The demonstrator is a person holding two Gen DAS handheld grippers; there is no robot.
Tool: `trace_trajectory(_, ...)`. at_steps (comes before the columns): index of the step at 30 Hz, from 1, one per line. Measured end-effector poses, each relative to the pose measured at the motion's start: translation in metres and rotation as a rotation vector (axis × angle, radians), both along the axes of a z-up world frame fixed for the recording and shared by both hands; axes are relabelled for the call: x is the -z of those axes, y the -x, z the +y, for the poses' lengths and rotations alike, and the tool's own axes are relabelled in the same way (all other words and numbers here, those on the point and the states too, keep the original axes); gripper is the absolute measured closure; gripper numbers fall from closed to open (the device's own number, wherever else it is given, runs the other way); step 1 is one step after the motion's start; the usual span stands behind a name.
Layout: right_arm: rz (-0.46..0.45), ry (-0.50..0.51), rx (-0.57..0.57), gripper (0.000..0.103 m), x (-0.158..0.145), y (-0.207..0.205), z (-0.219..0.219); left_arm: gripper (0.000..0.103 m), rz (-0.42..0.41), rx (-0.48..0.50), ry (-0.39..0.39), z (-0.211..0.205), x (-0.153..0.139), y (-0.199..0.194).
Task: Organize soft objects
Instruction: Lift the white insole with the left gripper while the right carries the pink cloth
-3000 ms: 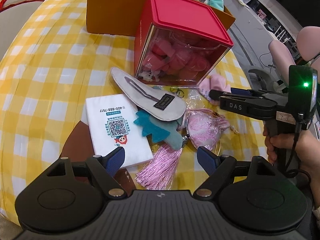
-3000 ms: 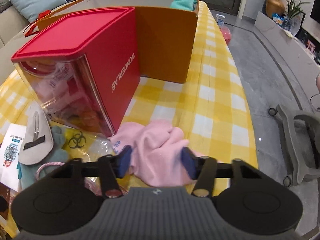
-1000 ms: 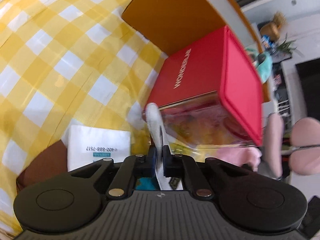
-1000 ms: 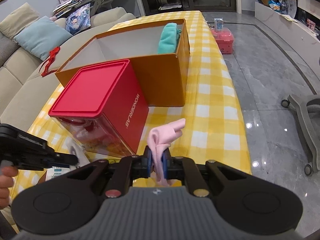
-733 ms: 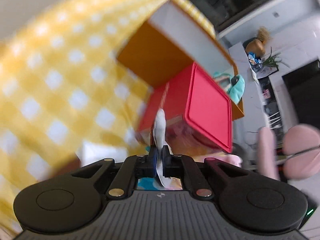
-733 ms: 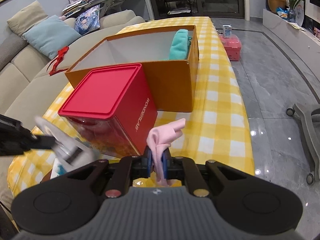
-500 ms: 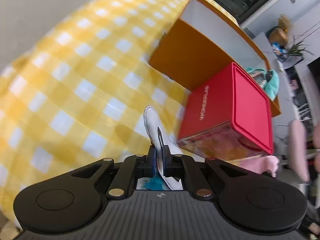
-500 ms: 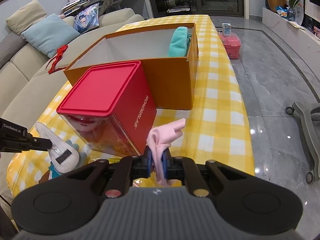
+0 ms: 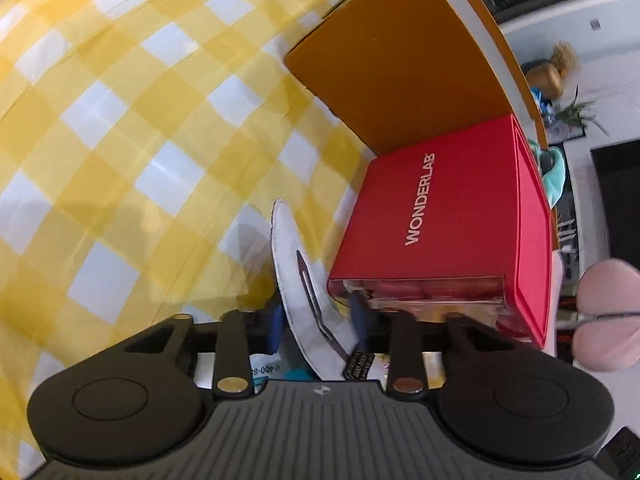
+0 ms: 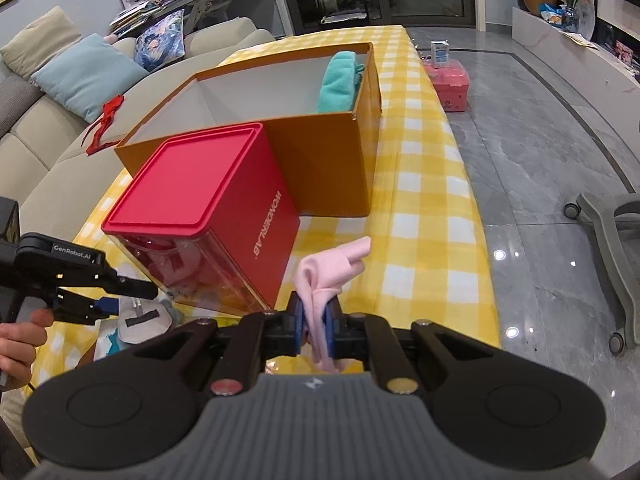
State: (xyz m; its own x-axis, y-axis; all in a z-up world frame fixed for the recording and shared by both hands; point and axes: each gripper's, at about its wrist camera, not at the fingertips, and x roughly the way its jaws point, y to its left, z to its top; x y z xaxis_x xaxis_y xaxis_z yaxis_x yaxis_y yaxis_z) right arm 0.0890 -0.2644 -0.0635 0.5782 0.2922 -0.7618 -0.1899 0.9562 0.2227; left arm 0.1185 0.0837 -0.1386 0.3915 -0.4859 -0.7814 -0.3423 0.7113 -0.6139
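Step in hand, as judged: release of one soft item by the left gripper [image 9: 316, 322] while the right gripper [image 10: 314, 330] waits with its own load.

Left gripper: jaws opening. Grey felt piece [image 9: 298, 276] stands between the blue pads, leaning toward the right one; a gap shows at the left pad [image 9: 275, 322], so the pads no longer press it. In the right wrist view the same piece lies low on the yellow checked tablecloth [image 9: 120, 128], just ahead of the left fingertips, on top of a teal felt shape [image 10: 110, 340]. Red lidded container [image 9: 448, 216] sits just ahead and right of this gripper; the orange box [image 9: 400, 68] lies beyond it.

Right gripper: clamped on a pink cloth [image 10: 324, 280], which rises from between the pads and flops forward. Red container is ahead-left, the orange box farther ahead, open-topped, with a teal soft item [image 10: 338, 82] standing in its far right corner.

Progress, as judged: early. Only the teal item is in the box; felt piece looks set down outside it, short of the box.

Next move calls for: left jaws to clear the felt piece before the hand lifts, so nothing drags. Right hand must carry the pink cloth forward over the red container and the near box wall, then open above the box's bare floor.

Risk: limp cloth tail may snag the wall.
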Motion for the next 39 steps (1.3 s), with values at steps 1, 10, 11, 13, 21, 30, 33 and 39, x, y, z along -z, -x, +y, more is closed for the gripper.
trace_trajectory(1,-0.002,-0.001,0.004,0.094,0.0,0.0,-0.001,0.089,-0.003,-0.002,-0.004,0.0,0.0,0.0)
trace_trajectory(10,-0.029,0.008,-0.001,0.095,-0.004,0.003,0.001,0.1,-0.134,0.088,-0.065,-0.017,-0.029,0.008)
trace_trajectory(11,-0.049,0.007,0.013,0.095,-0.008,0.005,-0.001,0.1,-0.132,0.09,-0.076,-0.017,-0.033,0.011)
trace_trajectory(13,-0.075,-0.014,0.023,0.095,-0.015,0.009,-0.005,0.1,-0.145,0.088,-0.09,-0.017,-0.042,0.017)
trace_trajectory(21,-0.09,-0.05,0.037,0.095,-0.027,0.02,-0.006,0.1,-0.21,0.1,-0.113,-0.02,-0.079,0.032)
trace_trajectory(30,-0.148,-0.083,-0.011,0.095,-0.05,0.03,0.013,0.1,-0.325,0.083,-0.199,-0.025,-0.13,0.04)
trace_trajectory(33,-0.178,-0.086,-0.033,0.095,-0.06,0.032,0.019,0.1,-0.358,0.089,-0.226,-0.028,-0.146,0.039)
trace_trajectory(39,-0.213,-0.139,-0.038,0.095,-0.078,0.029,0.021,0.1,-0.466,0.049,-0.24,-0.026,-0.18,0.029)
